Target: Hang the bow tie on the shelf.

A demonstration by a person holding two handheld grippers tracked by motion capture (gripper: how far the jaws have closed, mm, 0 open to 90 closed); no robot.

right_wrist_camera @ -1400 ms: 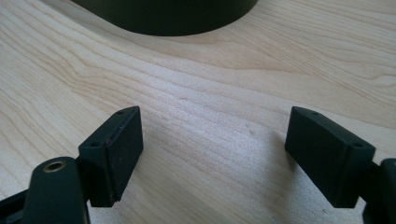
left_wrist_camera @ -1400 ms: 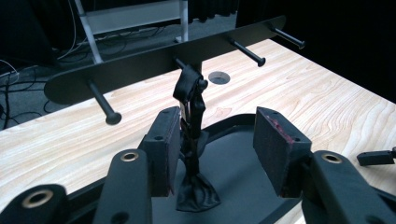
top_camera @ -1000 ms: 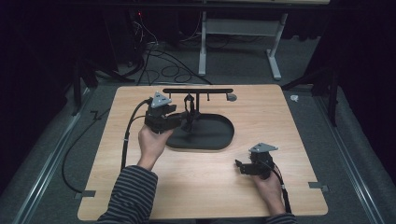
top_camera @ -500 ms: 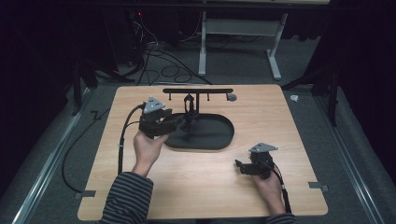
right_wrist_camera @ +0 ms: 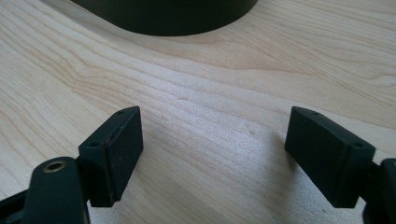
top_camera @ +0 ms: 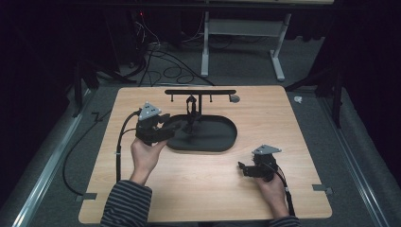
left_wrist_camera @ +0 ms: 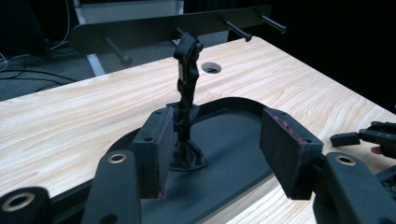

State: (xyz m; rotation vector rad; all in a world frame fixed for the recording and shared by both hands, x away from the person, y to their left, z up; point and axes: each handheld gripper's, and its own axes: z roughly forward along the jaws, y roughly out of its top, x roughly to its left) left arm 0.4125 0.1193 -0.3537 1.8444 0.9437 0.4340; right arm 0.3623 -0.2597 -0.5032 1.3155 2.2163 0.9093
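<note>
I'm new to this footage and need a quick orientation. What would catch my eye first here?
First, the black stand at the middle of the wooden table: an oval tray base with an upright post carrying a crossbar with pegs. The left tool is open at the tray's left end, its pads flanking the post. The right tool rests open on bare wood near the front right.
</note>
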